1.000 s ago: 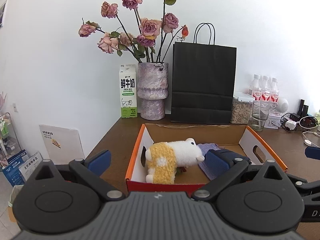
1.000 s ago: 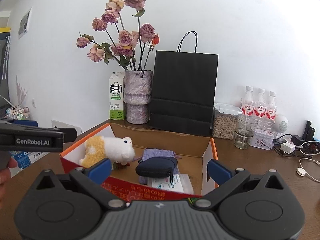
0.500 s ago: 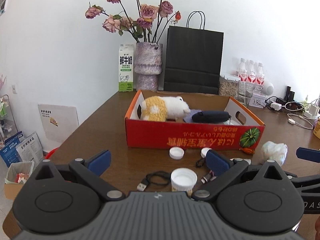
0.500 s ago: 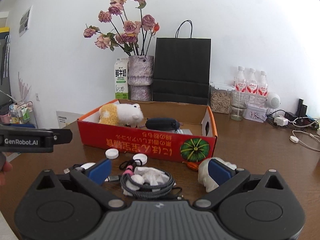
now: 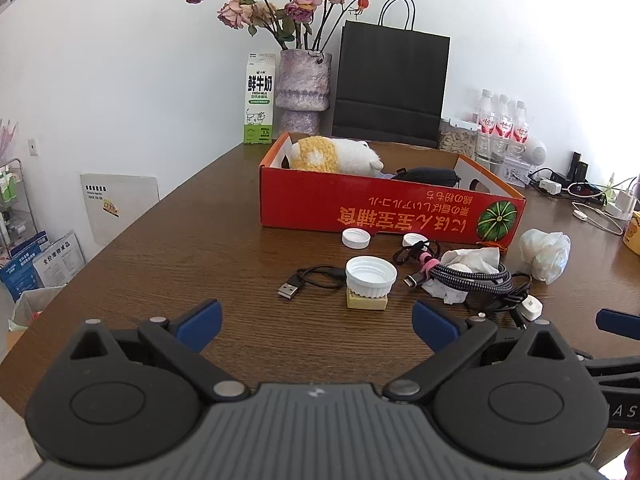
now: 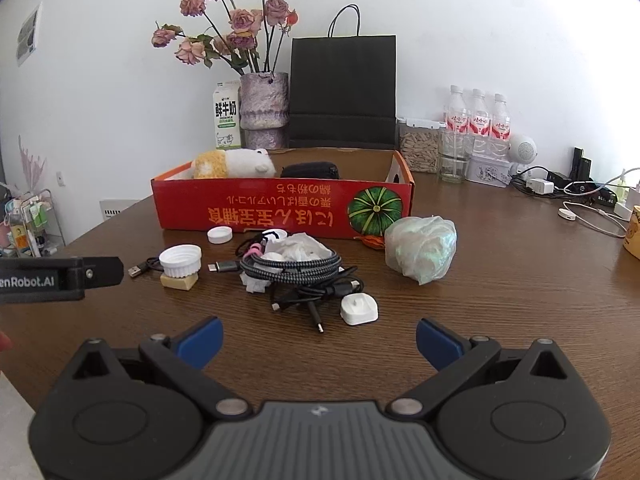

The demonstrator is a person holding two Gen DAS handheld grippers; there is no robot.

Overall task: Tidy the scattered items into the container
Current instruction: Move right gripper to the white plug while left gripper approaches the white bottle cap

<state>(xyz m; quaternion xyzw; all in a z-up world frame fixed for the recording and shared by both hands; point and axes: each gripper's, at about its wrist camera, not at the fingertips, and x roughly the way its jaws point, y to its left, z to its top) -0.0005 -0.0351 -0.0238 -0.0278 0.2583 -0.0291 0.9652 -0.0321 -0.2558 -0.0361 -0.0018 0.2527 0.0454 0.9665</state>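
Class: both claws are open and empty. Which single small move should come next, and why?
Probably ease the right claw forward over the white charger puck: it lies nearest, loose on the table, outside the red box.

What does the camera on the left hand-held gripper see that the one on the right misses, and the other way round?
Only the left view shows the white board leaning against the wall beside the table, and the boxes on the floor.

Only the right view shows the white charger plug whole, and the left hand-held gripper's branded side at its left edge.

Both show the red box holding the plush toy, the cable bundle, the crumpled plastic bag and the white caps on the table.
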